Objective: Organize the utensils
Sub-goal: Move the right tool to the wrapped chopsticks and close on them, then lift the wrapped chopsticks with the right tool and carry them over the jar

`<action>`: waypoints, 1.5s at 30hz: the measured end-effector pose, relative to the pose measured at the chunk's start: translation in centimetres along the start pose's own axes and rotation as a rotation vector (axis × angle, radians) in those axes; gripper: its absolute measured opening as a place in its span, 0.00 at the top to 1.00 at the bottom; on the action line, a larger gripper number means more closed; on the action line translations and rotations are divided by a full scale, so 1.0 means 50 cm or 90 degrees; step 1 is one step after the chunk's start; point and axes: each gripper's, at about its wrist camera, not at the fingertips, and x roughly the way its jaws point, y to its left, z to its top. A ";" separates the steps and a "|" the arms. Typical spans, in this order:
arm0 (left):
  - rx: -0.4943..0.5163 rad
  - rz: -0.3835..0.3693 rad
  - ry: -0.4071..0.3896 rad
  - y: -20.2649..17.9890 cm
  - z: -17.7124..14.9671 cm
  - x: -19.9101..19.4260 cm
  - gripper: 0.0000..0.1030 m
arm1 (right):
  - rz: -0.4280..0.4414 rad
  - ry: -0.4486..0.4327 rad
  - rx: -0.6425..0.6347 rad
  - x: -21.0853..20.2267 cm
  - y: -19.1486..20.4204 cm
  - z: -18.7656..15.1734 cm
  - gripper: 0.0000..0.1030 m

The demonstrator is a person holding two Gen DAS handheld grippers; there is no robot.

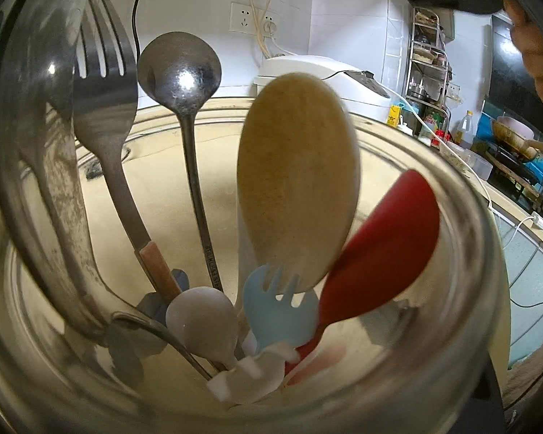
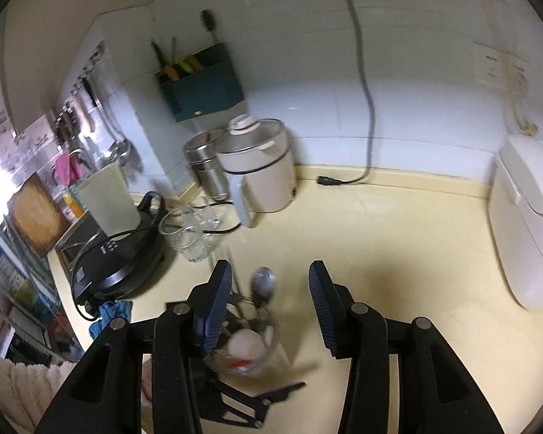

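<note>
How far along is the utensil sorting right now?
Mostly done, it seems: the clear glass jar already holds a metal fork, steel ladle-spoon, beige wooden spoon, red plastic spoon and small blue plastic fork. The right gripper hovers open and empty above it. No loose utensils show on the cream countertop.

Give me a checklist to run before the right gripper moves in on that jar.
1. Right gripper open and empty: ok.
2. Jar upright on the counter: ok.
3. Fork, metal spoon, wooden spoon and red spoon stand inside the jar: ok.
4. Left gripper firmly holding the jar: cannot tell.
5. Jar centred between the right fingers: not ok, it sits toward the left one.
</note>
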 end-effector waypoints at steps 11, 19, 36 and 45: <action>0.000 -0.001 0.000 0.003 -0.001 -0.002 0.10 | -0.180 0.067 0.148 -0.056 -0.236 -0.105 0.56; 0.001 -0.001 0.000 0.003 -0.002 -0.002 0.10 | -0.219 0.261 0.178 0.075 -0.343 -0.245 0.57; 0.004 0.000 0.001 0.000 -0.002 0.001 0.10 | -0.238 0.329 0.091 0.177 -0.328 -0.273 0.90; 0.004 0.001 0.001 0.000 -0.003 -0.001 0.10 | -0.128 0.160 0.155 0.043 -0.295 -0.197 0.90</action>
